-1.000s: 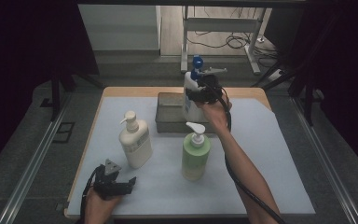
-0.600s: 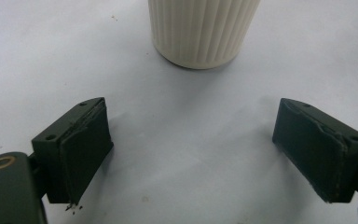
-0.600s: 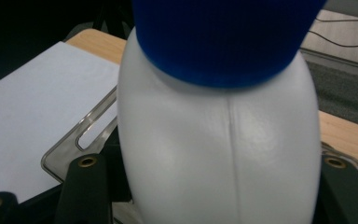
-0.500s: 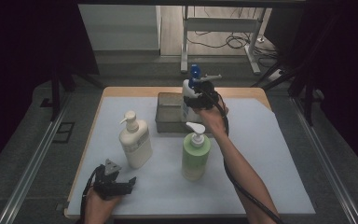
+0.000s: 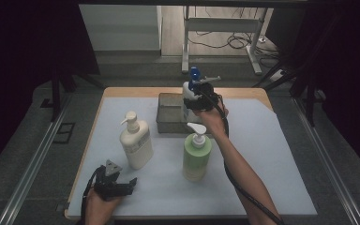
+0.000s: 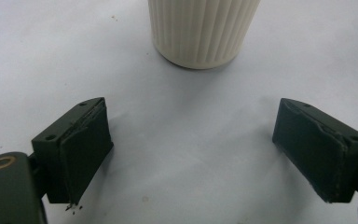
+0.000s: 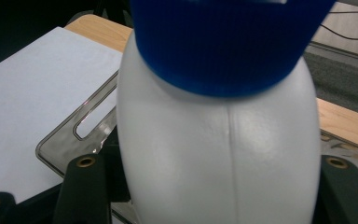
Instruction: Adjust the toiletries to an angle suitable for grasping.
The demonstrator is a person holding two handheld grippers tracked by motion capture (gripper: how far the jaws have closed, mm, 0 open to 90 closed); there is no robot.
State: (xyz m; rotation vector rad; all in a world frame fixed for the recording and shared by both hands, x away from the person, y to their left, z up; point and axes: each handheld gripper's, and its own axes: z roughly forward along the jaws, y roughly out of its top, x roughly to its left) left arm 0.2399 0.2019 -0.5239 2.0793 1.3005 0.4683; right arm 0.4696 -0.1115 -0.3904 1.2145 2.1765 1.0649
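Note:
A white bottle [image 5: 188, 92] with a blue cap [image 5: 194, 74] is over the grey tray [image 5: 168, 117] at the back of the mat. My right gripper [image 5: 196, 100] is shut on its body; in the right gripper view the jaws press both sides of the white bottle [image 7: 214, 154] below the blue cap [image 7: 228, 42]. Whether its base rests in the tray [image 7: 70, 140] is hidden. My left gripper [image 5: 131, 183] rests open on the mat at the front left. In the left gripper view it [image 6: 193, 149] points at the cream bottle's ribbed base [image 6: 200, 28], a short way off.
A cream pump bottle [image 5: 136, 143] stands left of centre and a green pump bottle [image 5: 197, 154] stands in the middle, just in front of my right forearm. The white mat [image 5: 272, 159] covers a wooden table. Dark floor and rails surround it.
My right gripper and the white bottle have shifted slightly down in the picture, over the tray. The left gripper has stayed put.

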